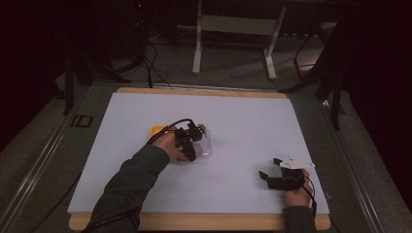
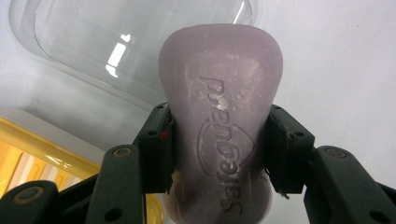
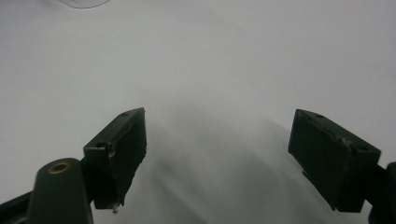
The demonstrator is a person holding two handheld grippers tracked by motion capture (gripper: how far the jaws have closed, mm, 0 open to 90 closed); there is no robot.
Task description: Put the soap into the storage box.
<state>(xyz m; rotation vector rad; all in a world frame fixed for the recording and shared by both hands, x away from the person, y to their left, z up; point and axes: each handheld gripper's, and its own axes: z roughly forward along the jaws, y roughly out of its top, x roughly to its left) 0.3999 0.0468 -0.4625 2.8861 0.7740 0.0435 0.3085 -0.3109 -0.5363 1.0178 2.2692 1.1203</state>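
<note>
A pale lilac bar of soap (image 2: 219,116) with an embossed brand name sits between the jaws of my left gripper (image 2: 217,154), which is shut on its sides. In the high view my left gripper (image 1: 190,141) hovers over a clear plastic lid (image 1: 206,145) near the middle of the white mat. That clear lid (image 2: 140,46) lies just beyond the soap in the left gripper view. A yellow soap dish (image 2: 28,163) lies to the left; its corner (image 1: 156,130) peeks out behind the hand. My right gripper (image 1: 270,168) rests open at the front right, its jaws (image 3: 219,158) wide apart over bare mat.
The white mat (image 1: 243,121) covers a wooden table top (image 1: 194,91). Beyond the table stand a white frame (image 1: 233,29) and dark cables on the floor. The right and far parts of the mat offer free room.
</note>
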